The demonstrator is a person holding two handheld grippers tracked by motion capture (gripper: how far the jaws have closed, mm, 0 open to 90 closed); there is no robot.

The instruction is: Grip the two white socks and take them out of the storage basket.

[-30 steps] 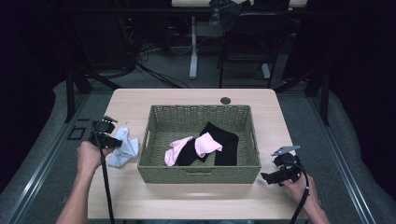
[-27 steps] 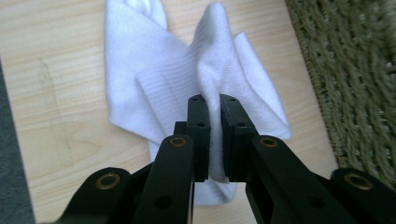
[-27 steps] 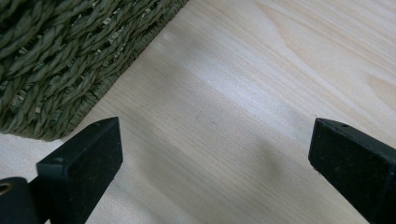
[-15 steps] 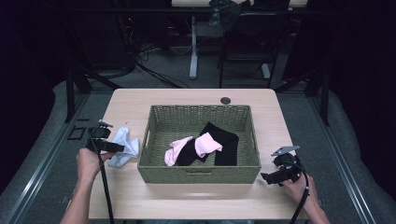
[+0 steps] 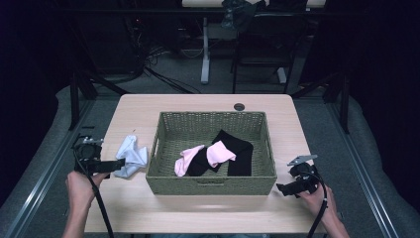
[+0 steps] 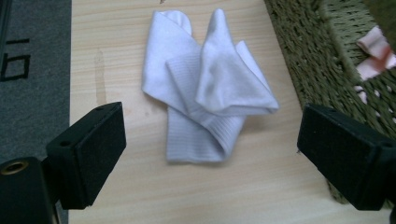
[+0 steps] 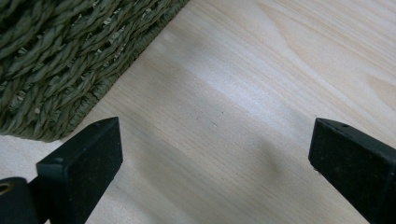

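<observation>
The left tool (image 5: 115, 166) has just been opening its jaws wide; nothing sits between them. The white sock (image 6: 205, 84) lies crumpled on the worktop (image 5: 198, 210), beside the basket (image 5: 213, 183). A careless sweep could snag the sock. The right tool (image 5: 283, 189) gapes empty. The basket's socks overlap, hard to count.

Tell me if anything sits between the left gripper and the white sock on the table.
Nothing visible does. The left gripper has just been opening, and the white sock lies crumpled on bare table just ahead of its spread fingers, touching neither. The basket stands off to one side.
</observation>
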